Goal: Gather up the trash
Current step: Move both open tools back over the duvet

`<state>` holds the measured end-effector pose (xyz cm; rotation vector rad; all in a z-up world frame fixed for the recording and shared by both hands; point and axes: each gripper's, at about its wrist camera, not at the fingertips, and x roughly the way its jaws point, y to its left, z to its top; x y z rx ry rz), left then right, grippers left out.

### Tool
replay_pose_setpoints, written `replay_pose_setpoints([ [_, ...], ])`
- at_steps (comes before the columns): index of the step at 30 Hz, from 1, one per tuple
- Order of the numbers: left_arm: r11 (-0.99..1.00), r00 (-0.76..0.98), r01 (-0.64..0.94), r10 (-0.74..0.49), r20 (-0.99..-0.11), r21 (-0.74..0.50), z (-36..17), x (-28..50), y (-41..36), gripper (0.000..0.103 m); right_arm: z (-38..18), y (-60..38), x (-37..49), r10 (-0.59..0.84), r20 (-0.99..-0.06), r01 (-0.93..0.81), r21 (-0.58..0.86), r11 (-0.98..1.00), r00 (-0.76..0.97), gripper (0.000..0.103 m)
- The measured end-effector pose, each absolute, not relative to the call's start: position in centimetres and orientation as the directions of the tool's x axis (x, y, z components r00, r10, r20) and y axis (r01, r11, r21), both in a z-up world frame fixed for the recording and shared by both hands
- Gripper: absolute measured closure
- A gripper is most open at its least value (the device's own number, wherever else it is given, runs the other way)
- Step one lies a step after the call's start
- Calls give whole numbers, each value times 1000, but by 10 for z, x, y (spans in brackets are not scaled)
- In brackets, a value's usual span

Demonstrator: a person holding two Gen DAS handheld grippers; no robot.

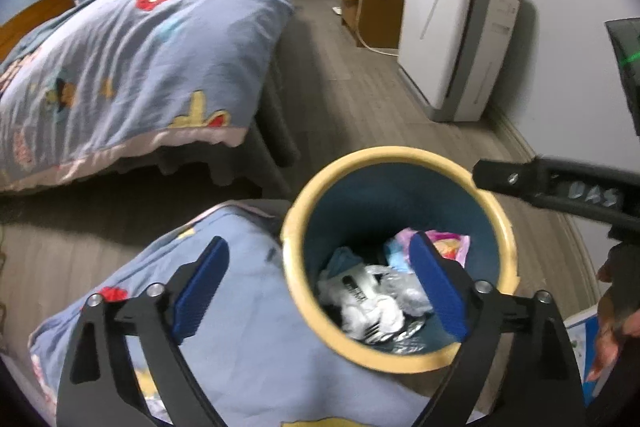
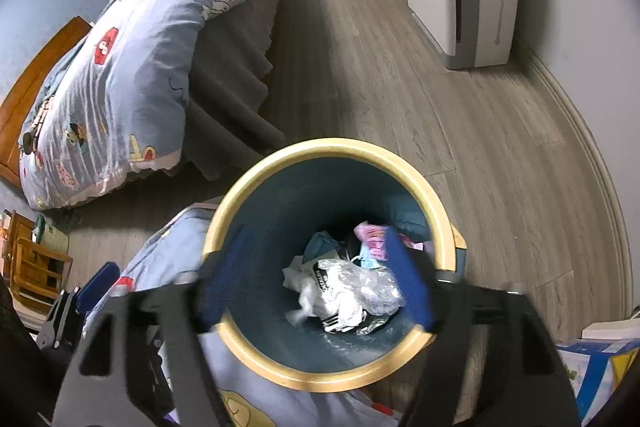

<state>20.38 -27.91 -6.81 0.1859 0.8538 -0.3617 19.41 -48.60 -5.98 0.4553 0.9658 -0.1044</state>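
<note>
Left hand-held gripper (image 1: 320, 291): nearest the left wrist camera; blue pads stand wide apart with nothing between them. One pad hangs over the quilt, the other over the bin's mouth.
Right hand-held gripper (image 2: 316, 287): nearest the right wrist camera; jaws wide apart and empty, blurred at the pads. One pad overlaps the bin's near-left rim, the other sits over the inside on the right.
Bin (image 2: 416, 183): round, yellow rim, dark blue inside, standing upright on the floor, its mouth open toward both cameras.
Trash (image 2: 344, 287): crumpled white and clear wrappers with a pink and a pale blue packet, all lying at the bottom of the bin, touching one another.
Key relation: the trash lies straight ahead of and below both grippers, down the bin's upright axis. The right gripper looks more squarely centred over the mouth; the left sits off to the bin's left side.
Quilt (image 1: 256, 339): blue cartoon-print bedding, pressed against the bin's left side and running under the left gripper.
Bed (image 1: 132, 59): beyond the bin on the left, covered in the same print.
Floor (image 2: 460, 115): grey wood planks, bare of visible litter around the bin.
White appliance (image 1: 452, 39): against the far wall, well apart from the bin.
Stage, as judged: both grippers look to have let go over the bin, so this load seems delivered; the next step would be lifting clear to look for more litter.
Risk: a pad catching the rim on the way out could tip the bin.
</note>
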Motion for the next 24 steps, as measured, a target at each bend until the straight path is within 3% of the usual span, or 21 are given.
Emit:
replay_pose_setpoints([
  [5, 936, 610, 350, -207, -765, 26, -61, 196, -258, 9, -51, -474, 192, 115, -813, 260, 312, 914, 570, 9],
  [24, 963, 646, 243, -73, -760, 114, -29, 114, -140, 8, -1, -413, 174, 121, -791, 155, 263, 952, 600, 6],
])
